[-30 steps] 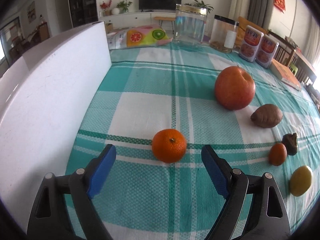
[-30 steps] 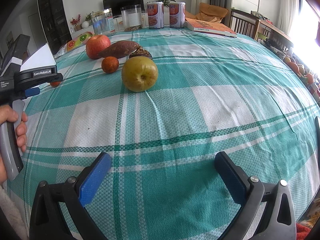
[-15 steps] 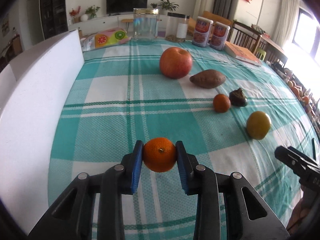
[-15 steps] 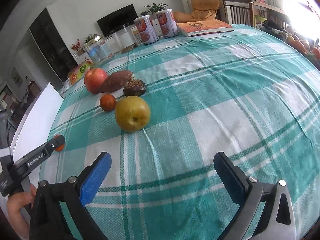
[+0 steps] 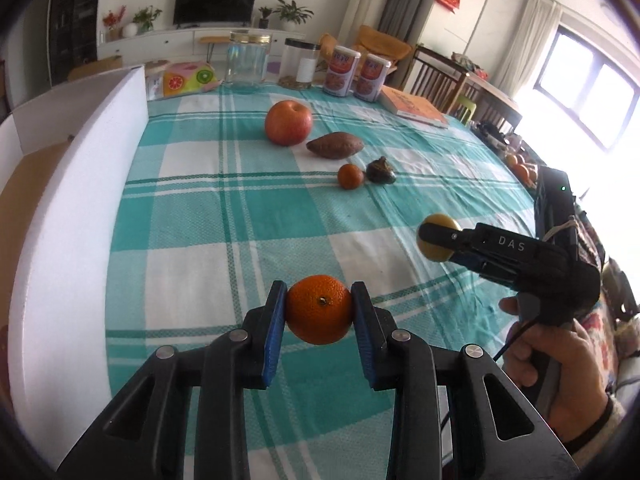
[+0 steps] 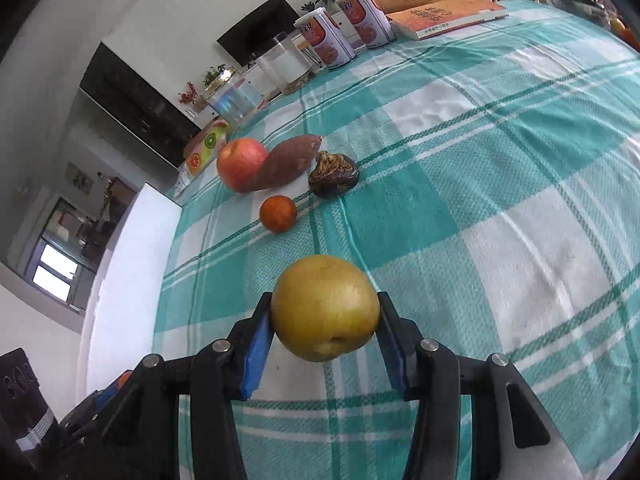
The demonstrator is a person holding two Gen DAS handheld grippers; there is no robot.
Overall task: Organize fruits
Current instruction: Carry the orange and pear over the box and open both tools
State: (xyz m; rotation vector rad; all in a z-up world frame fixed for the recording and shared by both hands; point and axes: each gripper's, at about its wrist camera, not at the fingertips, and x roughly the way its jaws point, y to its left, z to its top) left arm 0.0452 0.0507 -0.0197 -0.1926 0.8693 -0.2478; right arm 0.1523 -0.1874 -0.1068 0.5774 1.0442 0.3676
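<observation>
Left tongs [image 5: 319,312]: pinching the orange [image 5: 319,309], one blue pad pressed on each side, stem end facing the camera; the fruit is raised off the desk [image 5: 224,208].
Right tongs [image 6: 325,326]: jaws closing on the yellow pear [image 6: 325,307], which sits between the blue pads with both pads against its sides. In the left wrist view these tongs show at 3 o'clock, the pear partly hidden behind one finger.
Hand [image 5: 560,364]: at 4 o'clock in the left wrist view, wrapped around the handle of the right tool.
Red apple [image 5: 288,123]: on the desk at 12 o'clock from the held orange, well apart from it.
Sweet potato [image 5: 335,145]: just beside the apple, at its 4 o'clock; whether they touch I cannot tell.
Small orange [image 5: 350,176]: on the desk, next to the dark wrinkled fruit [image 5: 380,171] at its 3 o'clock.
White foam box [image 5: 76,200]: along the desk's edge at 9 o'clock.
Far edge: glass jar [image 5: 248,58], clear canister [image 5: 302,63], two red tins [image 5: 356,71], and a book [image 5: 414,107] at 1 o'clock.
</observation>
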